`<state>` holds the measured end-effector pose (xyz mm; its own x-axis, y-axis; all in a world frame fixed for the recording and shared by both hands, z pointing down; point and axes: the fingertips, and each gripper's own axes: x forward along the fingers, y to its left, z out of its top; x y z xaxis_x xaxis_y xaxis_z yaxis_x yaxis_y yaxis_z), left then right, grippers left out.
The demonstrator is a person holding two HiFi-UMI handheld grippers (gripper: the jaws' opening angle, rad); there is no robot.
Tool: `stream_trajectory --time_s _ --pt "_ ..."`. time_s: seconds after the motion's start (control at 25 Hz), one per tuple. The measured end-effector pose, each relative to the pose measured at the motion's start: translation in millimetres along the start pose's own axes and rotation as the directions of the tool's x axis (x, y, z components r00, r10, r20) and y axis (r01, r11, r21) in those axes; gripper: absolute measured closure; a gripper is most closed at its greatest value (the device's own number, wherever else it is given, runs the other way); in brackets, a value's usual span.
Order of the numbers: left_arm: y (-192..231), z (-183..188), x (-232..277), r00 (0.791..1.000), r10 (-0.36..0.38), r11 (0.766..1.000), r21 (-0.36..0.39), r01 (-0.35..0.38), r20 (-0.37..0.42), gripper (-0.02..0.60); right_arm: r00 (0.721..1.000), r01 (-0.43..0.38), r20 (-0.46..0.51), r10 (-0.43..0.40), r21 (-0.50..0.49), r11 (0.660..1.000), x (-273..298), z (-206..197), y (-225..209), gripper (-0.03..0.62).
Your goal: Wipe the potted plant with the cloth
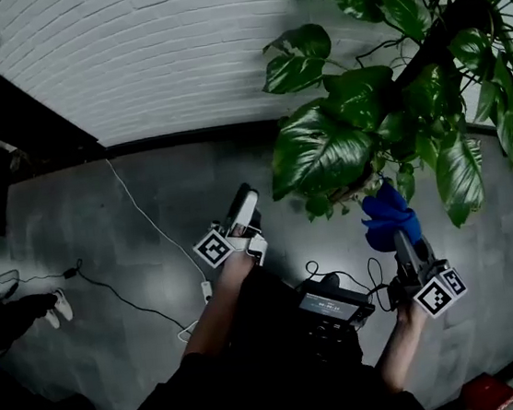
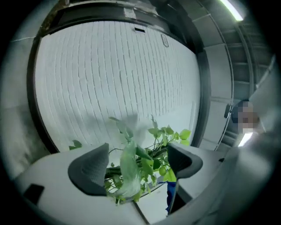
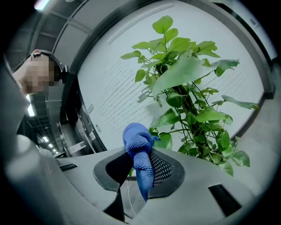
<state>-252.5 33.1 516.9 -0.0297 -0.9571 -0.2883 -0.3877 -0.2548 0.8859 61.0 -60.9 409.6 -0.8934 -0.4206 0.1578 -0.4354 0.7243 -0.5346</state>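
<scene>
The potted plant (image 1: 382,91) fills the upper right of the head view, its broad glossy leaves hanging from dark stems. My right gripper (image 1: 397,233) sits just under the low leaves, shut on a bunched blue cloth (image 1: 388,215). In the right gripper view the cloth (image 3: 140,154) stands up between the pads, with the plant (image 3: 189,96) right behind it. My left gripper (image 1: 244,194) points up at the plant's left side, short of a large leaf (image 1: 317,157). Its jaws are open in the left gripper view (image 2: 137,165), where a pale blurred leaf (image 2: 128,169) hangs in front of the gap.
A white brick wall (image 1: 154,54) rises behind the plant above a grey floor (image 1: 102,228). White and black cables (image 1: 152,223) run across the floor on the left. Shoes (image 1: 58,307) lie at the left edge. A dark device (image 1: 336,306) hangs at the person's waist.
</scene>
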Motion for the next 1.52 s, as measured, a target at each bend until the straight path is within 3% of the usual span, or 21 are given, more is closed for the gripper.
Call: stream_trajectory --time_s 0.12,0.28,0.36,0.48,0.56,0.64,0.68,0.8,0.88,1.08,1.28,1.36,1.52 --pt "17.7 27.9 38.9 0.986 -0.072 0.997 0.002 0.073 -0.149 0.163 0.998 0.046 0.033 -0.046 0.016 0.999 30.6 -8.3 36.0 0.494" --pt "17.1 17.0 91.6 0.922 -0.195 0.98 -0.028 0.197 -0.334 0.156 0.991 0.114 0.075 -0.114 -0.001 0.993 38.5 -13.0 66.1 0.494" --pt "21.2 0.7 109.4 0.894 -0.227 0.974 -0.077 0.214 -0.385 0.153 0.986 0.148 0.077 -0.149 0.011 0.989 33.9 -20.6 70.6 0.494" --pt "23.7 -19.3 126.1 0.87 -0.271 0.961 -0.173 0.217 -0.412 0.155 0.976 0.203 0.08 -0.203 0.02 0.979 24.7 -22.4 70.4 0.494" --pt "20.3 -34.1 132.1 0.839 -0.298 0.953 -0.196 0.232 -0.455 0.161 0.969 0.232 0.084 -0.233 0.023 0.973 23.3 -21.0 63.9 0.494" --pt "20.1 -45.8 131.9 0.811 -0.309 0.95 -0.193 0.244 -0.496 0.245 0.966 0.244 0.079 -0.245 0.024 0.969 27.9 -23.6 54.5 0.494" --pt "21.5 -48.4 131.1 0.804 -0.313 0.949 -0.196 0.246 -0.505 0.338 0.967 0.242 0.074 -0.243 0.023 0.97 33.7 -25.5 49.3 0.494" --pt "31.6 -56.2 125.1 0.811 -0.293 0.952 -0.232 0.199 -0.506 0.52 0.974 0.223 0.05 -0.222 -0.009 0.975 58.0 -27.5 31.5 0.494" --pt "35.1 -63.7 118.1 0.819 -0.272 0.955 -0.249 0.163 -0.505 0.554 0.98 0.198 0.026 -0.196 -0.057 0.979 78.2 -23.8 17.9 0.494" --pt "33.8 -70.2 119.8 0.827 -0.246 0.961 -0.236 0.142 -0.506 0.56 0.995 0.095 -0.015 -0.098 -0.124 0.988 155.3 6.0 -32.7 0.494" --pt "35.0 -69.8 125.9 0.855 -0.212 0.968 -0.219 0.119 -0.473 0.56 0.987 0.137 0.111 -0.117 -0.2 0.97 207.9 70.5 -96.0 0.494" --pt "33.7 -70.4 125.5 0.866 -0.202 0.97 -0.213 0.114 -0.457 0.561 0.994 0.099 0.076 -0.083 -0.231 0.968 226.2 71.7 -109.2 0.494" --pt "31.8 -65.7 126.6 0.896 -0.188 0.971 -0.215 0.107 -0.403 0.569 0.997 -0.031 -0.078 0.013 -0.237 0.971 250.2 29.7 -117.1 0.494"
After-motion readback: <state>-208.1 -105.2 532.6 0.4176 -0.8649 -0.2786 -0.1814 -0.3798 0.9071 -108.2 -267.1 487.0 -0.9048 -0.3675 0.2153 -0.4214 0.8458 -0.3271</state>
